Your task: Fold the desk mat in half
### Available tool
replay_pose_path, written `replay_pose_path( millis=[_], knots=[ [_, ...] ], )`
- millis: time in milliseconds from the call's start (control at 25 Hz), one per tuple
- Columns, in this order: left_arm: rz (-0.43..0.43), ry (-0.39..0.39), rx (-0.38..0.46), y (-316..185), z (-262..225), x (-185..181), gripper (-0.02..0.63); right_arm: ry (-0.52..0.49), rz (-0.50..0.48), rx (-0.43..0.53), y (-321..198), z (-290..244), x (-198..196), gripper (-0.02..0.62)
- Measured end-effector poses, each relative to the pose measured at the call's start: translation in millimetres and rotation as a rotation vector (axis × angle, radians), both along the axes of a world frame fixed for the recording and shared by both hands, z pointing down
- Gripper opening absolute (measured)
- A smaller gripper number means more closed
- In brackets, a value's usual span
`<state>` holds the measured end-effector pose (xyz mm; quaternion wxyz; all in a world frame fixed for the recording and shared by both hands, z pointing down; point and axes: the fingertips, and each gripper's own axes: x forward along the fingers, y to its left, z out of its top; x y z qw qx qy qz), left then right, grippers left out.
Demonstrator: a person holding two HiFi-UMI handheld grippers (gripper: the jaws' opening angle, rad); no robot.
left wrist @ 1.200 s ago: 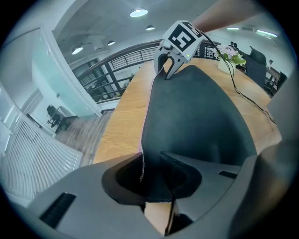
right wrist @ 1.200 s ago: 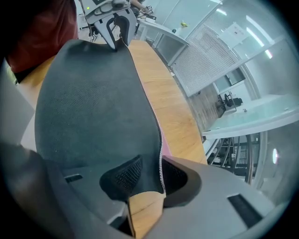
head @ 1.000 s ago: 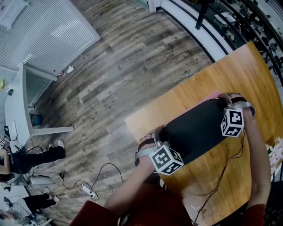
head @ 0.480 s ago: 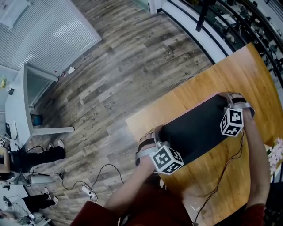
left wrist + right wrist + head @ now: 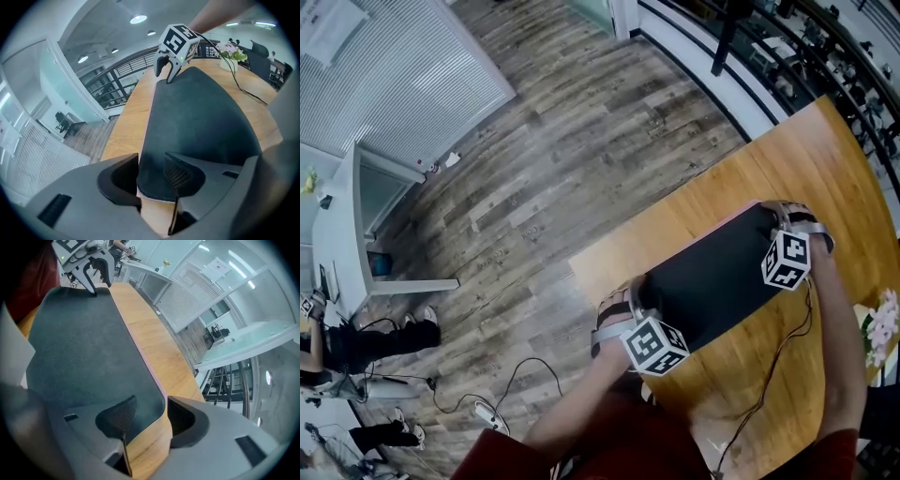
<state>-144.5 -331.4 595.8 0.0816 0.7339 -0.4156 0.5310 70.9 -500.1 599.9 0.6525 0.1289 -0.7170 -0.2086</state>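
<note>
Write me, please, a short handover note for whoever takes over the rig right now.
Left gripper: open, jaws just opened; one corner of the mat lies between them, not gripped.
Right gripper: the same at the other corner.
The mat lies flat on the table, black side up, with a pink edge showing along one long side.
Done: it looks folded and released.
Left: back both grippers off and check that the edges line up.

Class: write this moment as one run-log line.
desk mat: folded, flat on table | left tool: just opening, mat corner between jaws | right tool: likewise
</note>
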Motion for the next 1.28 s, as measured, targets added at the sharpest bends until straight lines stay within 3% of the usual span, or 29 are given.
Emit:
replay_pose_path(
  millis=[160, 480, 720, 1080, 1280],
  knots=[
    [0.000, 0.029, 0.010, 5.0, -4.4, 0.9, 0.184, -0.069, 0.082, 0.017, 4.9, -12.6, -4.6, 0.221],
    [0.012, 0.116, 0.057, 11.1, -19.4, 0.1, 0.165, -0.395, 0.391, 0.059, 49.1, -46.9, -9.1, 0.224],
    [0.056, 0.196, 0.159, 7.2, -41.4, 10.0, 0.161, -0.597, 0.595, 0.140, 101.0, -67.3, 4.5, 0.224],
    [0.168, 0.375, 0.321, 18.6, -77.3, 77.7, 0.161, -0.805, 0.878, 0.292, 193.3, -87.2, 53.2, 0.222],
    [0.247, 0.458, 0.390, 60.6, -97.6, 117.4, 0.161, -0.941, 1.060, 0.407, 287.7, -106.1, 83.9, 0.222]
  ],
)
